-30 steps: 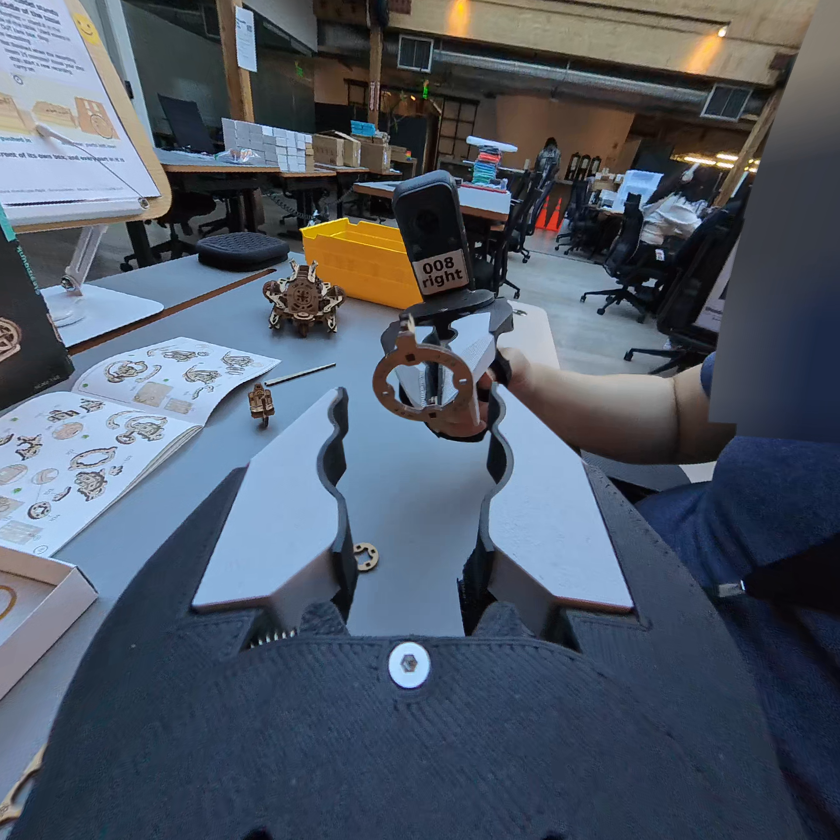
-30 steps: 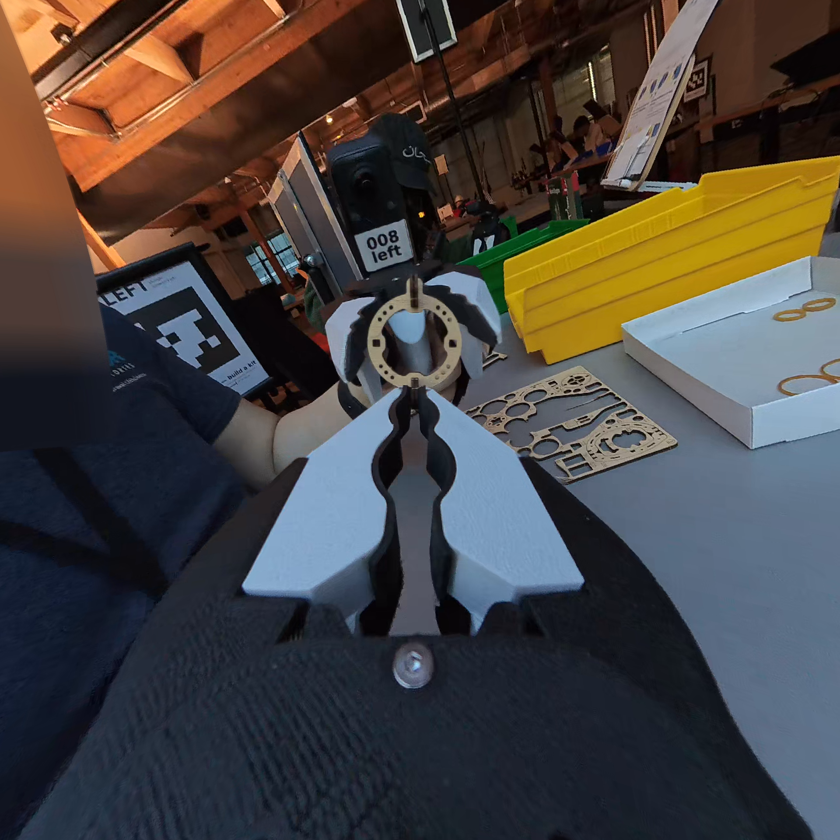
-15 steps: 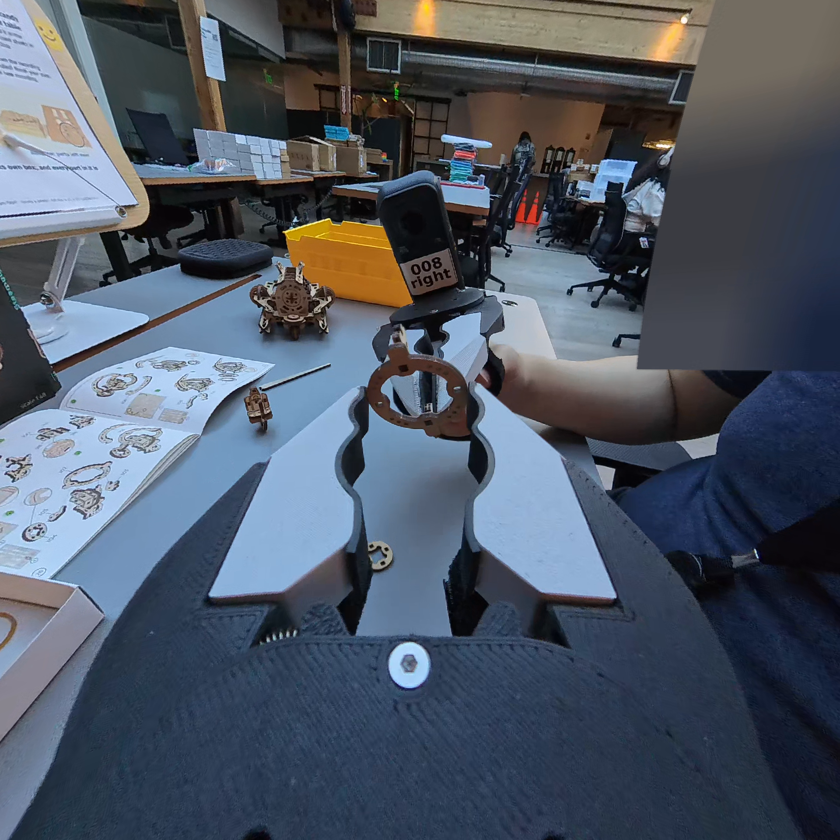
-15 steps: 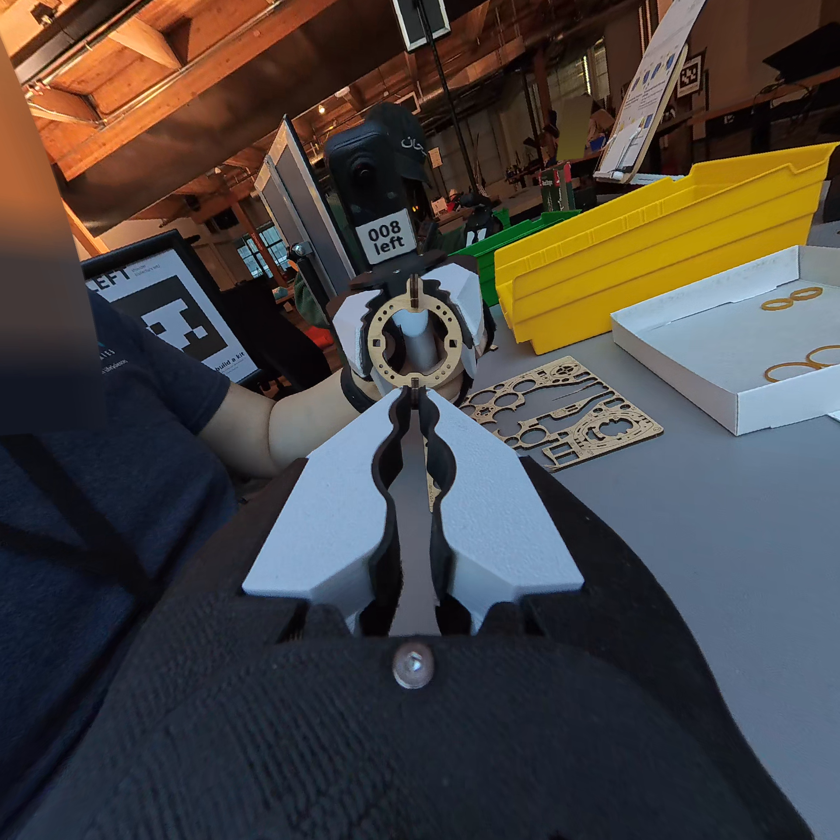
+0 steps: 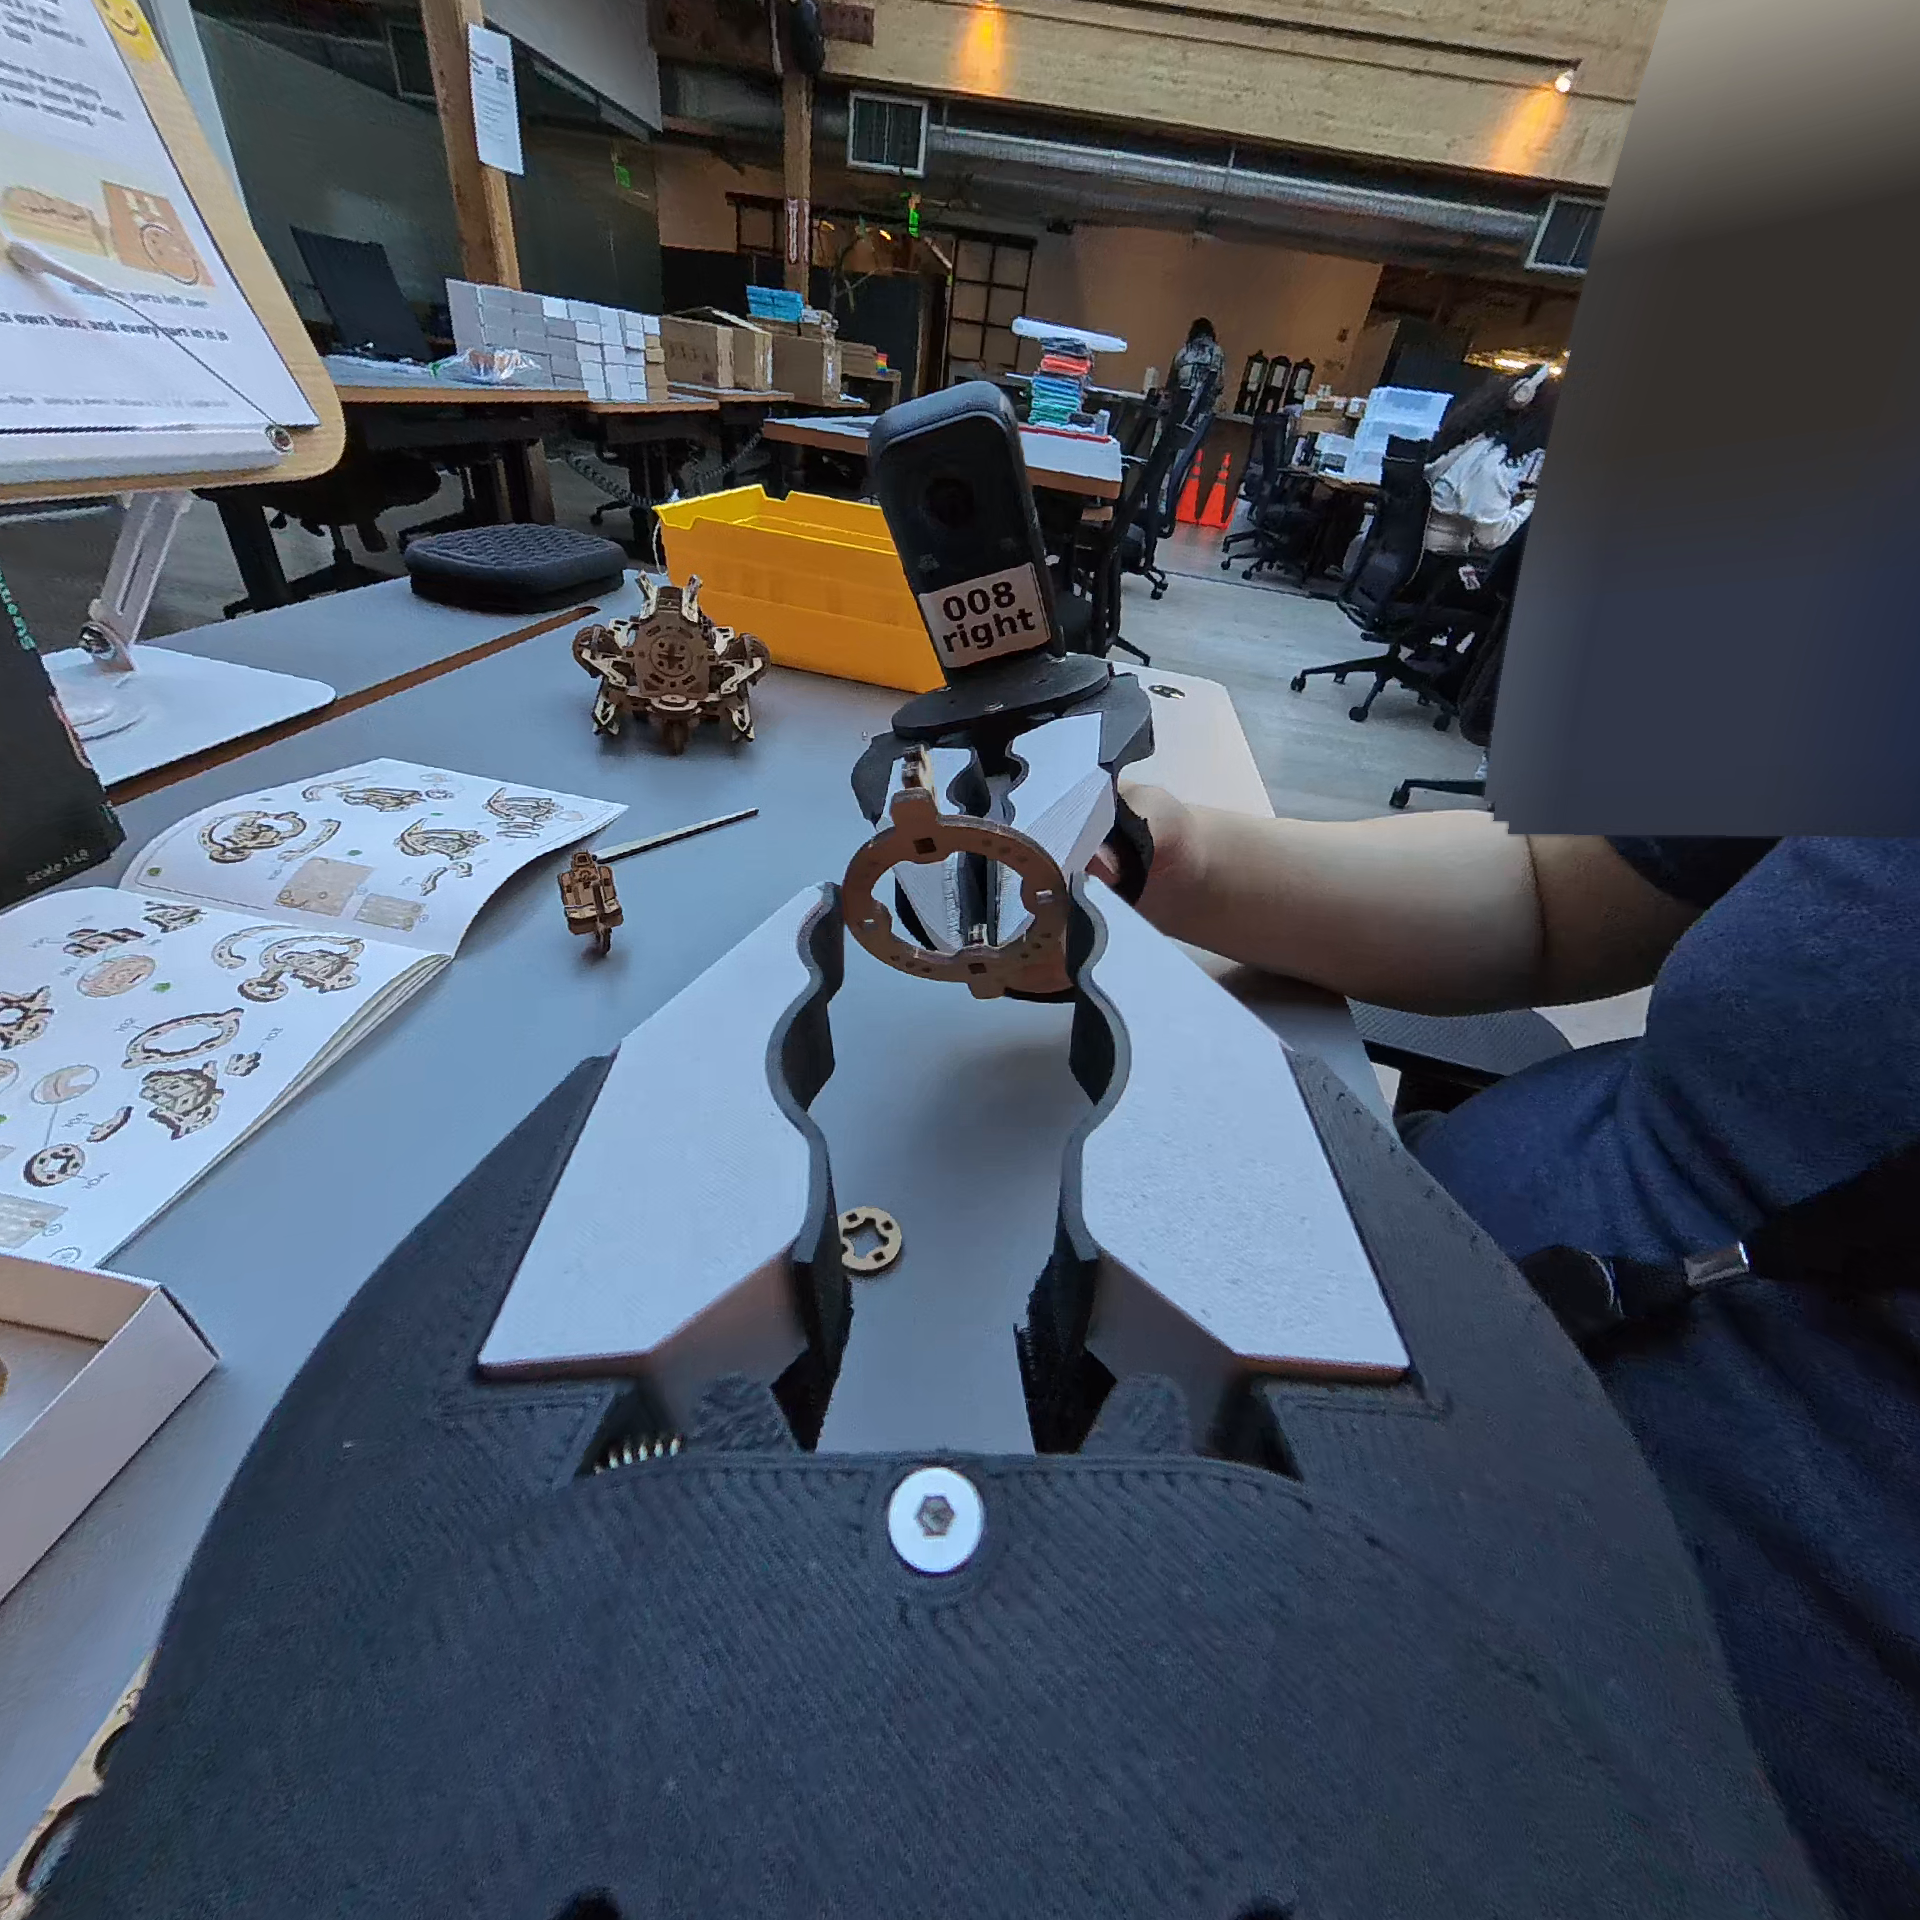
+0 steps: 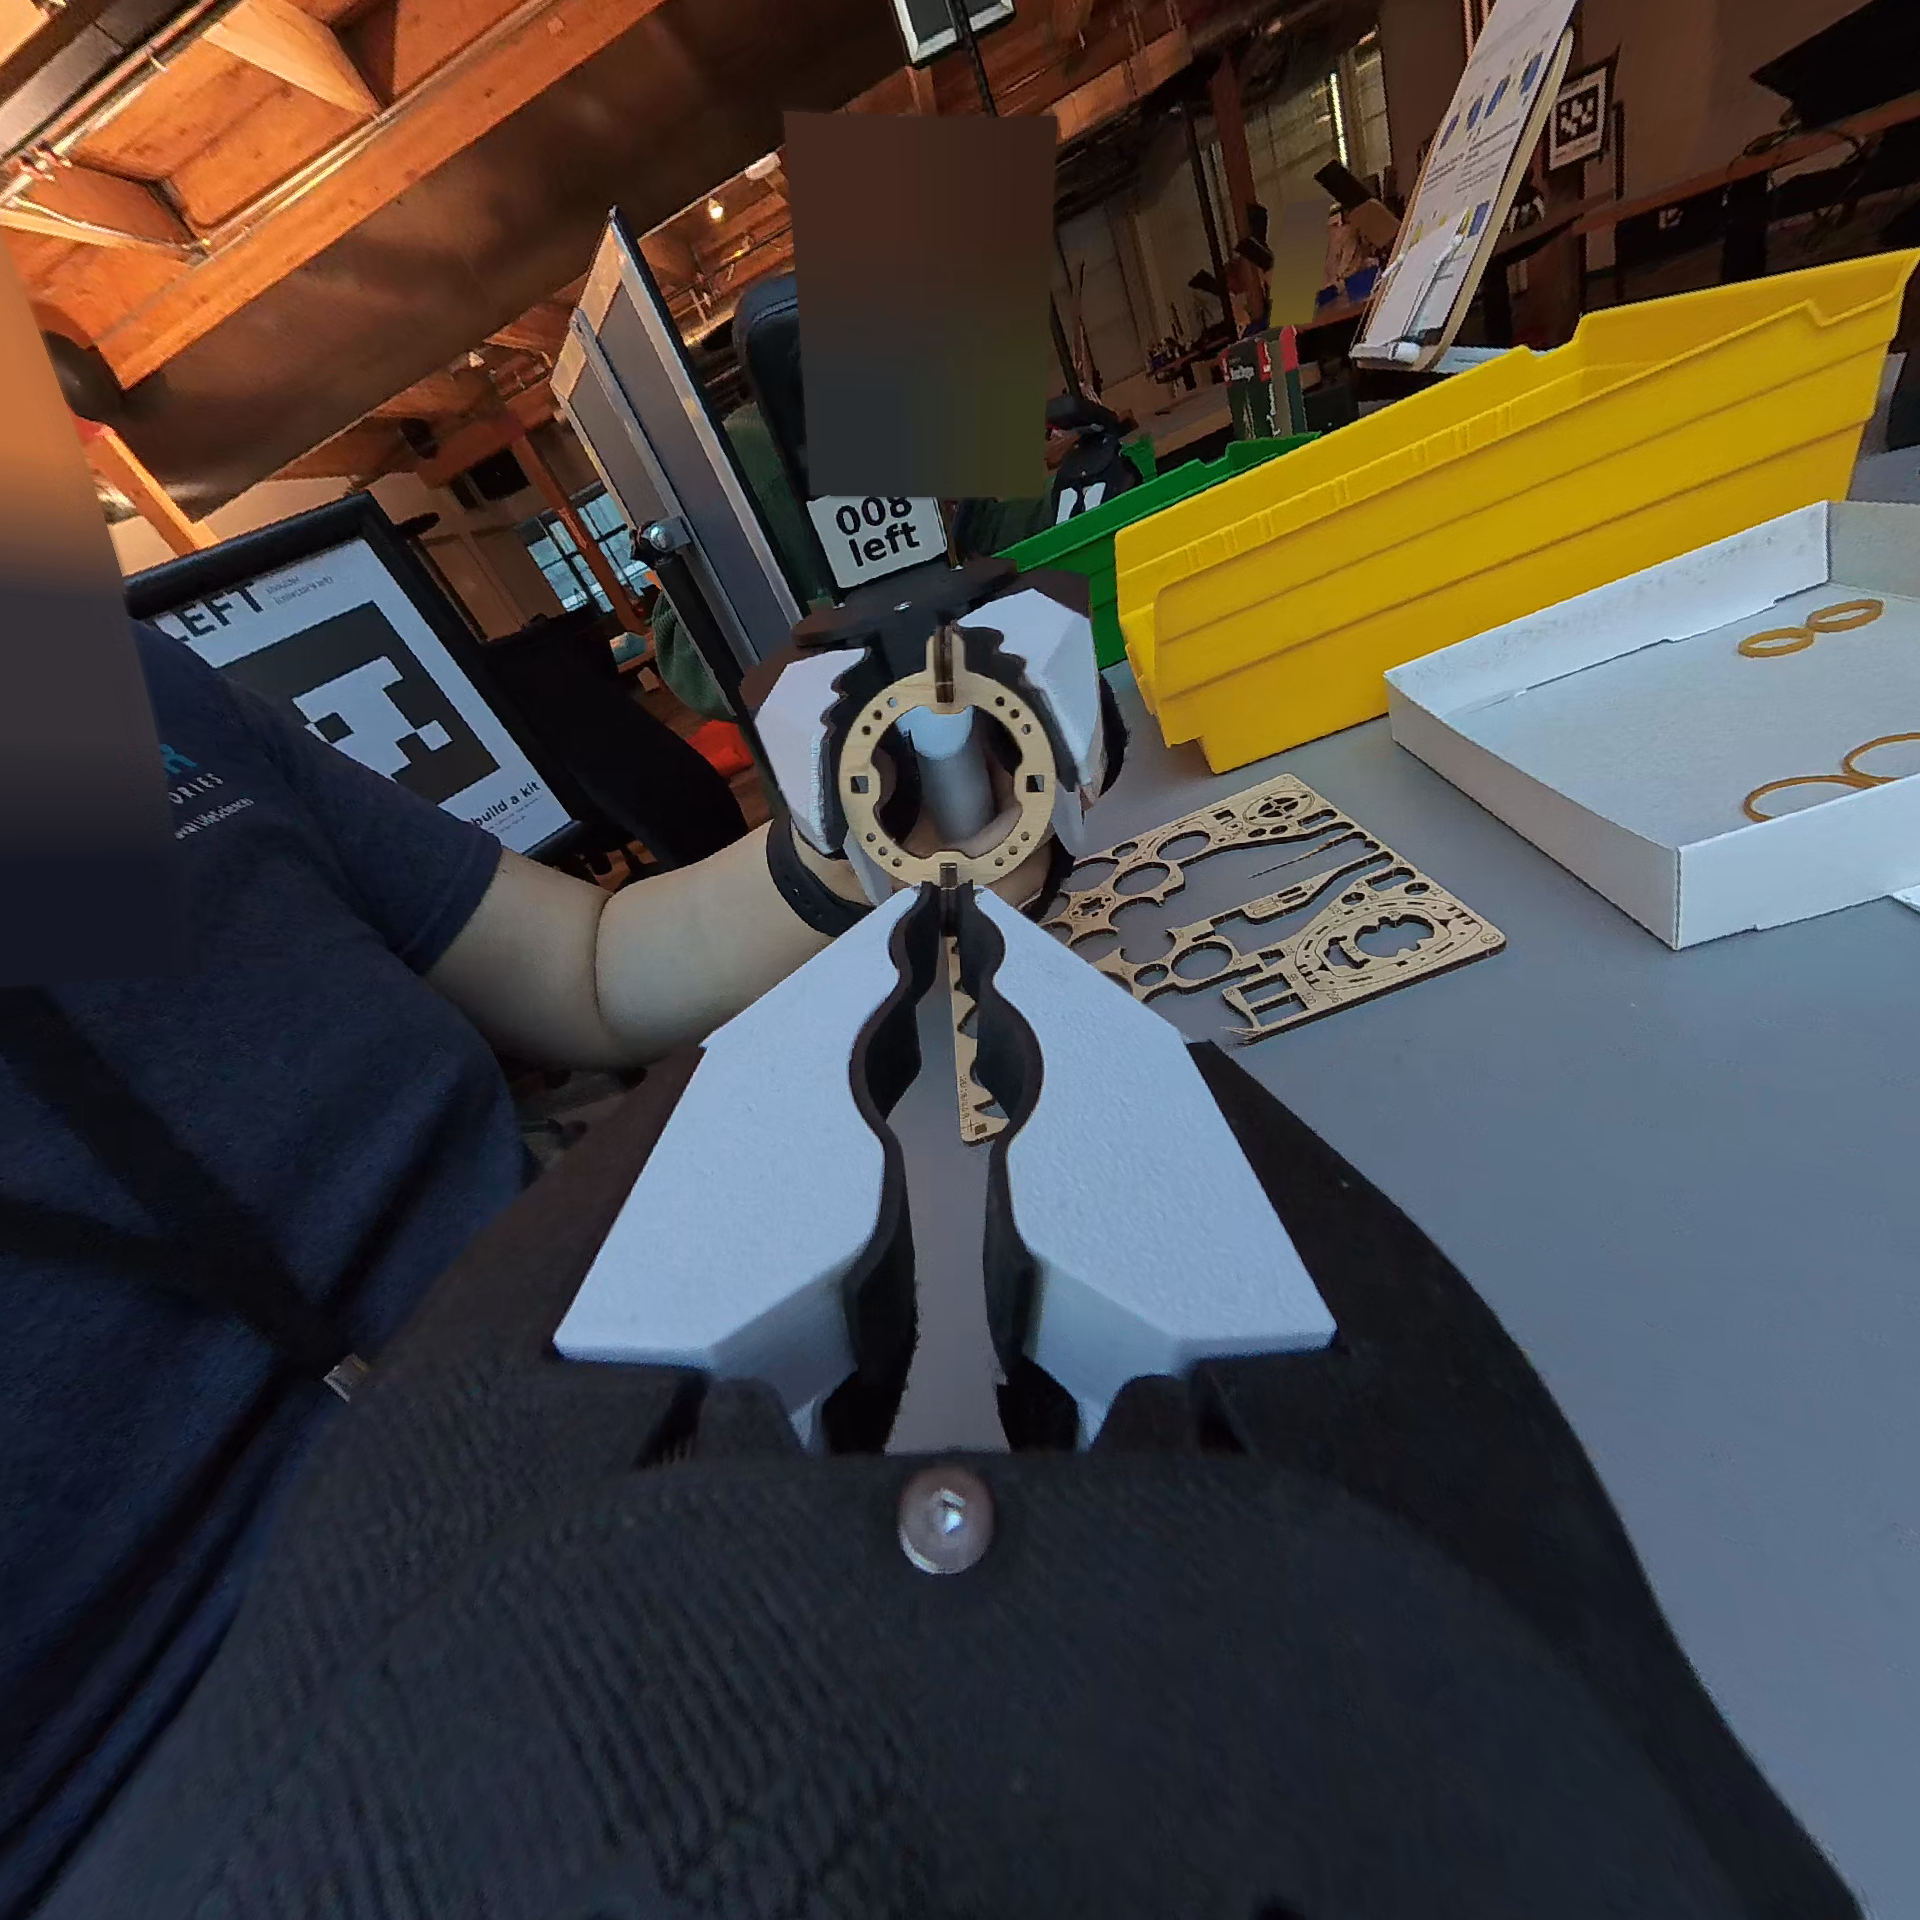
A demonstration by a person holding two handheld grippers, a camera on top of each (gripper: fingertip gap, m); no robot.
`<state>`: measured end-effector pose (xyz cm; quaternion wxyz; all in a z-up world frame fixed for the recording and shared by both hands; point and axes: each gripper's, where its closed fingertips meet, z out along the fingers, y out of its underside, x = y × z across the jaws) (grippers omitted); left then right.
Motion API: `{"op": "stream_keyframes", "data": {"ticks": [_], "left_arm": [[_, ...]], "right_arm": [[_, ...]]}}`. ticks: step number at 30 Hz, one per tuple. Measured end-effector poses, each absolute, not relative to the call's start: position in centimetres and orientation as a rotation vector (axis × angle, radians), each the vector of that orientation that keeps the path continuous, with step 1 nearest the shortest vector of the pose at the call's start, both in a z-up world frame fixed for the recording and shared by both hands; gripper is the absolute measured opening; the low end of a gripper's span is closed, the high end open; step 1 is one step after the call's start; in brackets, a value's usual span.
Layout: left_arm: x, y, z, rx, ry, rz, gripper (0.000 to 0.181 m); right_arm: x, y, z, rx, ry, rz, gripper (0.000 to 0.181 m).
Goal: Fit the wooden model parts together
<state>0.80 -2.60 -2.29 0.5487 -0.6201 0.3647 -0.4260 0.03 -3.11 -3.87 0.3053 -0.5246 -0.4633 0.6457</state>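
A flat wooden ring with small holes and notches is held upright above the grey table. My right gripper is shut on the ring's lower rim and also shows in the left wrist view. My left gripper faces it. Its fingers sit against the ring's two sides, seemingly clamping it. It also shows in the right wrist view. A small tab sticks up from the ring's top.
An assembled wooden model, a small wooden part, a thin stick and a tiny gear washer lie on the table by an open booklet. A cut-out wooden sheet, white box and yellow bin are near. Less than 4 cm separates the two grippers' tips. It is some 11 cm from my right tips to the tiny gear washer.
My left gripper has narrowed from wide open and moved in until its fingers meet the ring's sides. My right gripper has kept its hold on the ring.
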Motion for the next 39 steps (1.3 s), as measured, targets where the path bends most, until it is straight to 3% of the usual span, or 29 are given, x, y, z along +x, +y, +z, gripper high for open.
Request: {"op": "stream_keyframes", "data": {"ticks": [5, 13, 19, 39], "left_arm": [[0.1, -2.0, -3.3, -1.492, 0.874, -0.967, 0.041], [-0.4, -0.8, -9.8, -1.647, 1.069, -0.78, 0.041], [0.3, -1.0, -9.4, -1.553, 1.128, -0.755, 0.041], [0.6, -0.8, -10.4, -1.59, 1.183, -0.72, 0.041]], "right_arm": [[0.3, -1.8, -4.1, -1.412, -1.173, 1.681, 0.026], [1.4, -0.4, -9.4, -1.575, -1.486, 1.298, 0.013], [0.4, -0.8, -11.8, -1.493, -1.786, 1.109, 0.014], [-0.4, -1.2, -11.7, -1.429, -1.962, 1.078, 0.008]]}}
